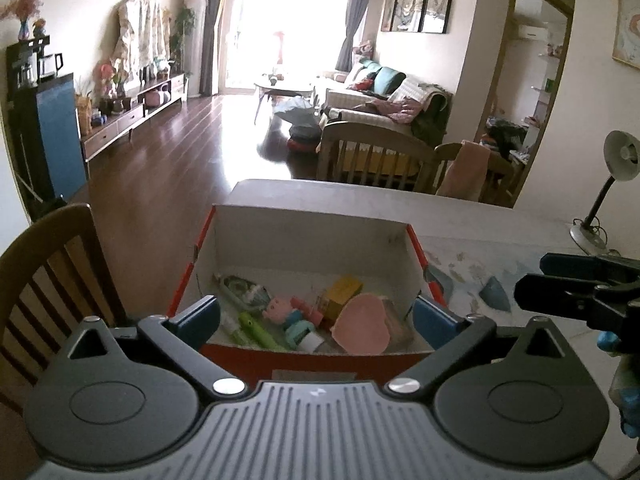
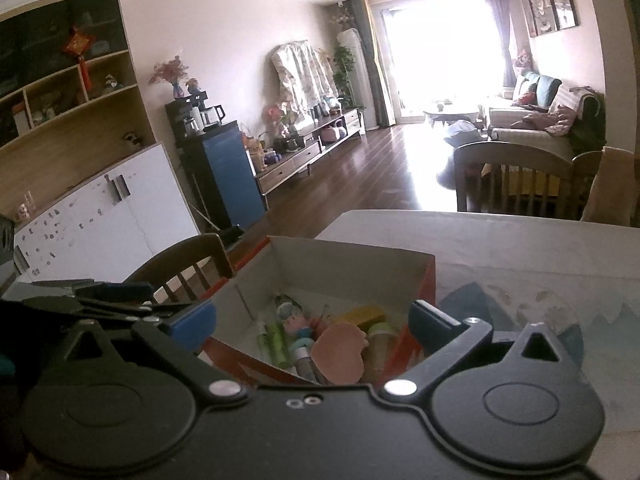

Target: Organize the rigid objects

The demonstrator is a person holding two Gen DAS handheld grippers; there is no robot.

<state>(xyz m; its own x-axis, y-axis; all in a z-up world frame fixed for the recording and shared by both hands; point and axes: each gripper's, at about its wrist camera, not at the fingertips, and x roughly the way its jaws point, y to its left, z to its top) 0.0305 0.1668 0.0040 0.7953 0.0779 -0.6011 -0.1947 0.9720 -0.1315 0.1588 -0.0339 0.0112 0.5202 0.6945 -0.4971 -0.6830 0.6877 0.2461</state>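
Observation:
A red cardboard box with a white inside stands on the table. It holds several small objects: a pink heart-shaped piece, a yellow block, a green tube and a pink pig figure. My left gripper is open and empty, just in front of the box's near wall. My right gripper is open and empty above the box's near right corner; the box, heart piece and yellow block show between its fingers. The right gripper also shows in the left wrist view.
The table has a pale patterned cloth. A wooden chair stands left of the box. A desk lamp stands at the table's right. More chairs are beyond the far edge.

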